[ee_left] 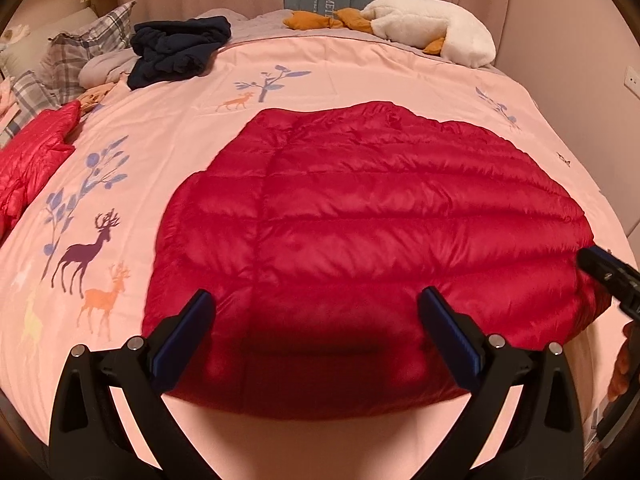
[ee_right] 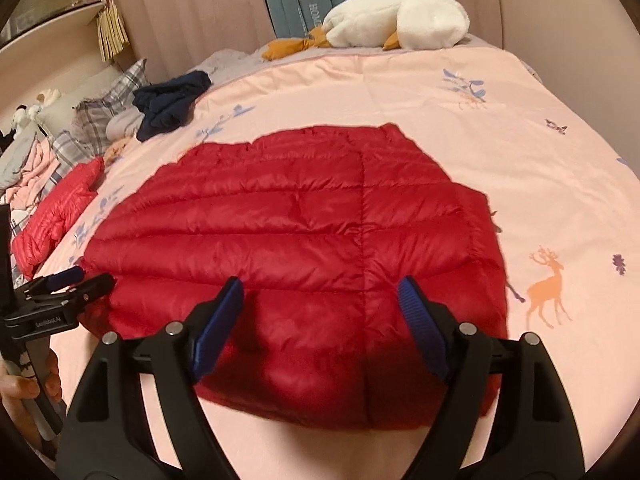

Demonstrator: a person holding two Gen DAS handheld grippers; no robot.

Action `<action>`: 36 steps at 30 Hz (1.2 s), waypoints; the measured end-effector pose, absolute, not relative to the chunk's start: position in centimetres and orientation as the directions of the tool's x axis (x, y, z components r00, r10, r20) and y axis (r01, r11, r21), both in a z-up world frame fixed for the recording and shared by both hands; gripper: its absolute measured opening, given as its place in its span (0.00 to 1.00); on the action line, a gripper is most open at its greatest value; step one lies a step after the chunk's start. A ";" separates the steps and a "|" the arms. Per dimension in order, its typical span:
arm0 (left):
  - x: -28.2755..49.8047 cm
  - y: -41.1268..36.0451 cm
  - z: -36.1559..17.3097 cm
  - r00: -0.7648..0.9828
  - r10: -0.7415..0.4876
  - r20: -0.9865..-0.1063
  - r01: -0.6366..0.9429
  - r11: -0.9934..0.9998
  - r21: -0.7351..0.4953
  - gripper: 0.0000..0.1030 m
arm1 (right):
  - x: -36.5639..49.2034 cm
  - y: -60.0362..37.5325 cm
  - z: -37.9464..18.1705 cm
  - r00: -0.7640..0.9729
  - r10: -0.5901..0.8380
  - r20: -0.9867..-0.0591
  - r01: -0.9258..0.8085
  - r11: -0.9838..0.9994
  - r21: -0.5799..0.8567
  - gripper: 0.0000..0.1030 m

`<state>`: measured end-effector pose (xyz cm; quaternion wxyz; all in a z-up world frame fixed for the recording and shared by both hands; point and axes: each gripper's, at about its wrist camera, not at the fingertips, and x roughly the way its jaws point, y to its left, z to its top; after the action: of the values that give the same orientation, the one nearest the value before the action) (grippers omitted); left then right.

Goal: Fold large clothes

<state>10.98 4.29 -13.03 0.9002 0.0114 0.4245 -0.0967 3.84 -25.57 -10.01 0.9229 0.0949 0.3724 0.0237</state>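
Note:
A dark red quilted down jacket (ee_left: 360, 208) (ee_right: 288, 224) lies flat and folded into a broad block on the pink deer-print bedspread (ee_left: 160, 128) (ee_right: 520, 140). My left gripper (ee_left: 316, 300) hovers over its near edge, jaws wide open, nothing between the pads. My right gripper (ee_right: 320, 284) stands open the same way over the near edge further right, holding nothing. Each gripper shows in the other's view: the right gripper (ee_left: 604, 272) at the jacket's right corner, the left gripper (ee_right: 80, 280) at its left corner.
A second, lighter red jacket (ee_left: 32, 152) (ee_right: 56, 216) lies at the left. A navy garment (ee_left: 176, 50) (ee_right: 168, 104) and plaid pillows (ee_left: 88, 48) sit at the back left. A white plush goose (ee_left: 436, 28) (ee_right: 400, 18) rests along the far edge by the curtain.

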 end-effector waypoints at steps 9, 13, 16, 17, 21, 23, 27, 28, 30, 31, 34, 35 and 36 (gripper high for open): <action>11.0 4.6 -13.9 0.600 -0.163 -0.783 0.182 0.981 -0.065 0.99 | 3.3 -26.7 -11.7 0.691 0.117 -0.713 0.046 0.978 0.205 0.79; 10.5 5.1 -13.9 0.600 -0.167 -0.783 0.178 0.981 -0.073 0.99 | 2.5 -26.8 -11.1 0.701 0.117 -0.704 0.048 0.976 0.210 0.79; 10.3 5.3 -14.2 0.601 -0.163 -0.783 0.175 0.982 -0.071 0.99 | 1.7 -27.0 -11.1 0.704 0.116 -0.701 0.054 0.975 0.215 0.79; 10.3 5.3 -14.3 0.599 -0.163 -0.784 0.176 0.982 -0.069 0.99 | 1.6 -27.1 -11.2 0.703 0.114 -0.702 0.053 0.976 0.212 0.79; 10.3 5.4 -14.5 0.599 -0.160 -0.785 0.175 0.982 -0.067 0.99 | 1.6 -27.2 -12.0 0.689 0.112 -0.716 0.058 0.976 0.209 0.79; 10.2 5.5 -14.4 0.599 -0.161 -0.785 0.173 0.982 -0.070 0.99 | 1.4 -27.2 -11.7 0.692 0.106 -0.714 0.061 0.977 0.204 0.79; 9.9 5.9 -14.3 0.605 -0.159 -0.780 0.172 0.983 -0.067 0.99 | 0.7 -27.6 -11.2 0.705 0.099 -0.702 0.074 0.974 0.213 0.79; 9.9 6.0 -14.4 0.605 -0.158 -0.780 0.171 0.983 -0.067 0.99 | 0.6 -27.7 -11.1 0.707 0.097 -0.701 0.077 0.974 0.213 0.79; 10.0 6.1 -14.6 0.601 -0.161 -0.783 0.171 0.983 -0.071 0.99 | 0.6 -28.3 -11.5 0.701 0.091 -0.707 0.090 0.972 0.215 0.79; 10.1 6.1 -14.7 0.598 -0.162 -0.785 0.169 0.983 -0.074 0.99 | 0.8 -28.5 -11.8 0.691 0.096 -0.716 0.094 0.971 0.221 0.79; 10.1 6.0 -14.7 0.599 -0.158 -0.785 0.167 0.983 -0.070 0.99 | 0.9 -28.5 -12.1 0.688 0.096 -0.719 0.095 0.971 0.220 0.79; 10.1 6.0 -14.7 0.600 -0.158 -0.784 0.167 0.983 -0.071 0.99 | 0.8 -28.5 -12.0 0.689 0.094 -0.719 0.096 0.971 0.219 0.79; 10.0 6.0 -14.6 0.601 -0.160 -0.783 0.167 0.983 -0.073 0.99 | 0.8 -28.5 -11.9 0.690 0.094 -0.718 0.097 0.971 0.220 0.79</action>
<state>10.04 6.04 -14.64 0.8946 0.0040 0.4375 -0.0912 0.75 -28.48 -11.90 0.9111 0.1213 0.3938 -0.0009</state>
